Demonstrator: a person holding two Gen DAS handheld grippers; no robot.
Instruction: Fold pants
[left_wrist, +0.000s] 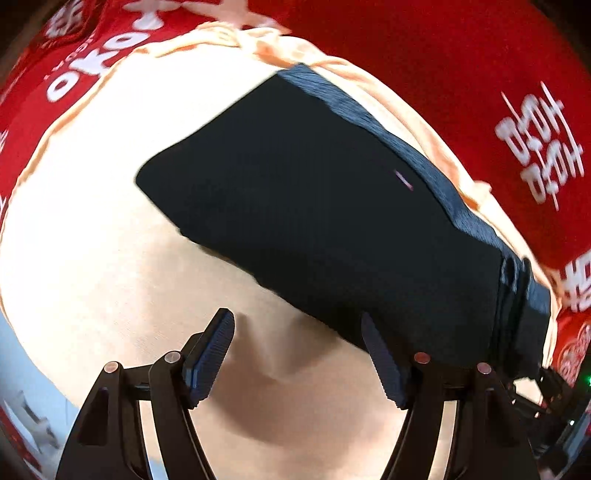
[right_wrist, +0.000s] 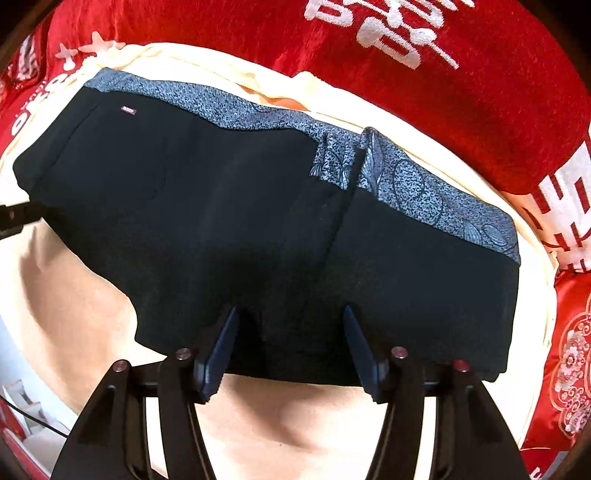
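Observation:
Black pants (left_wrist: 314, 206) with a grey patterned waistband (left_wrist: 406, 147) lie folded into a compact block on a cream cloth (left_wrist: 92, 240). My left gripper (left_wrist: 297, 328) is open and empty, just off the near edge of the pants. In the right wrist view the same pants (right_wrist: 258, 221) fill the middle, waistband (right_wrist: 229, 107) at the far side. My right gripper (right_wrist: 291, 321) is open, its fingers spread over the near edge of the pants, holding nothing.
A red cloth with white lettering (left_wrist: 480, 92) surrounds the cream cloth on the far side and right (right_wrist: 424, 74). The other gripper's dark tip (right_wrist: 14, 218) shows at the left edge of the right wrist view.

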